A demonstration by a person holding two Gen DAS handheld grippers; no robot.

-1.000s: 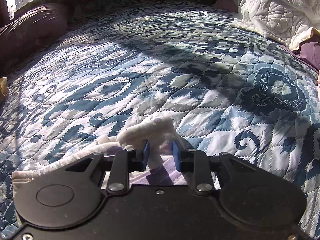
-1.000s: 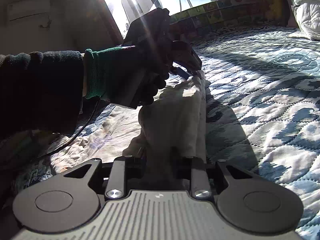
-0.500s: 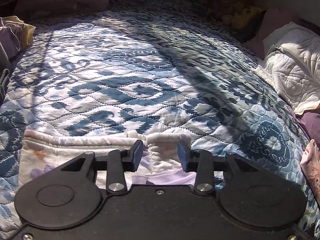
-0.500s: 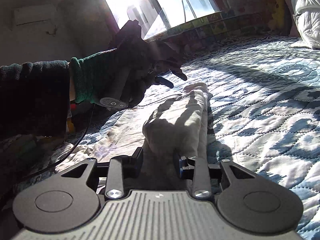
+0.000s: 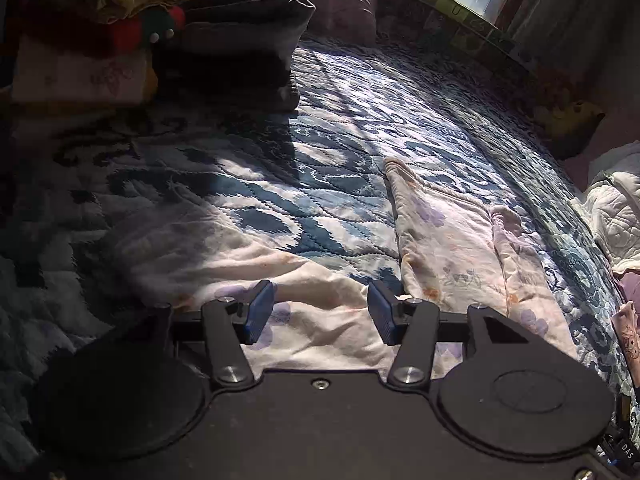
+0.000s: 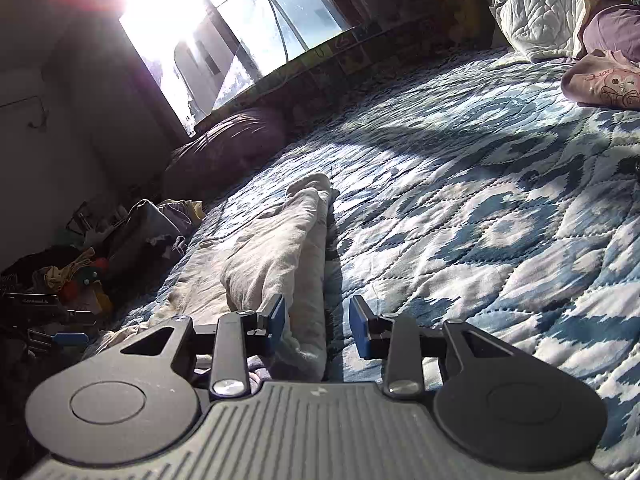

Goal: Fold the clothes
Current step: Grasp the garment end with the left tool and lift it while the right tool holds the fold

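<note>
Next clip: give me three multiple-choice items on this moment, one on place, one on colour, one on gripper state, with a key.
1. Where does the pale garment lie?
A. on the quilt
B. on the floor
C. on a chair

2. What colour are the finger pads?
A. red
B. blue
C. yellow

3. How is the left gripper?
A. shut on the garment
B. open
C. out of view

Key: 1 A, the garment is spread on the patterned quilt; 2 B, both pads look blue; 3 B, a wide gap separates the fingers, with cloth lying loose beneath.

A pale garment [image 5: 448,248] with faint purple and orange flowers lies partly folded and wrinkled on the blue patterned quilt [image 5: 340,128].
</note>
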